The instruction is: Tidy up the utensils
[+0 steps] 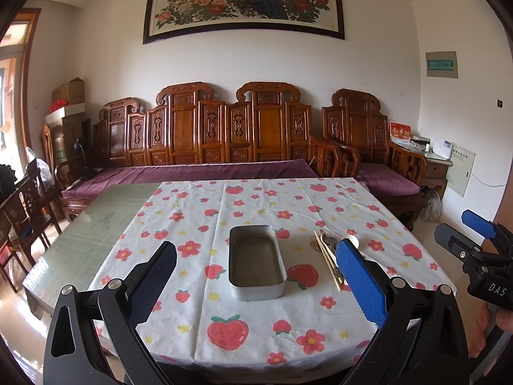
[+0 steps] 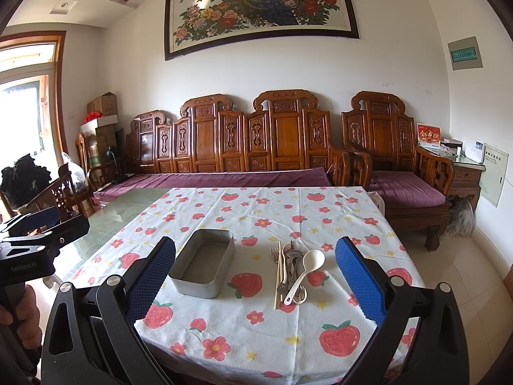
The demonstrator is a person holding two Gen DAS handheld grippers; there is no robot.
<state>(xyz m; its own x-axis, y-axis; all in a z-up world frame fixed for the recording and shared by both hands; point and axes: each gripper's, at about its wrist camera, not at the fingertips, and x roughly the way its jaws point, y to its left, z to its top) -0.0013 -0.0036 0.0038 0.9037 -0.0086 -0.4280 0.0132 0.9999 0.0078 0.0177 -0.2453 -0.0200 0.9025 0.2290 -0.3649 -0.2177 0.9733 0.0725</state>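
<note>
Utensils lie heaped in one pile (image 2: 290,269) on the strawberry-print cloth covering the counter (image 2: 266,330): a white plastic spoon (image 2: 304,272), pale wooden chopsticks (image 2: 278,276) and metal forks (image 2: 275,252), handles roughly parallel, probably so each lifts out singly. Just left stands an empty rectangular grey metal tin (image 2: 203,264), apparently their destination. Left tongs (image 1: 256,285) and right tongs (image 2: 255,284) both gape wide, holding nothing, poised above the near edge.

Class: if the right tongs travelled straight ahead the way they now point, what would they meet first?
Probably the pile of utensils, with the white spoon on top; it lies between the open right tongs, though depth is uncertain.
</note>
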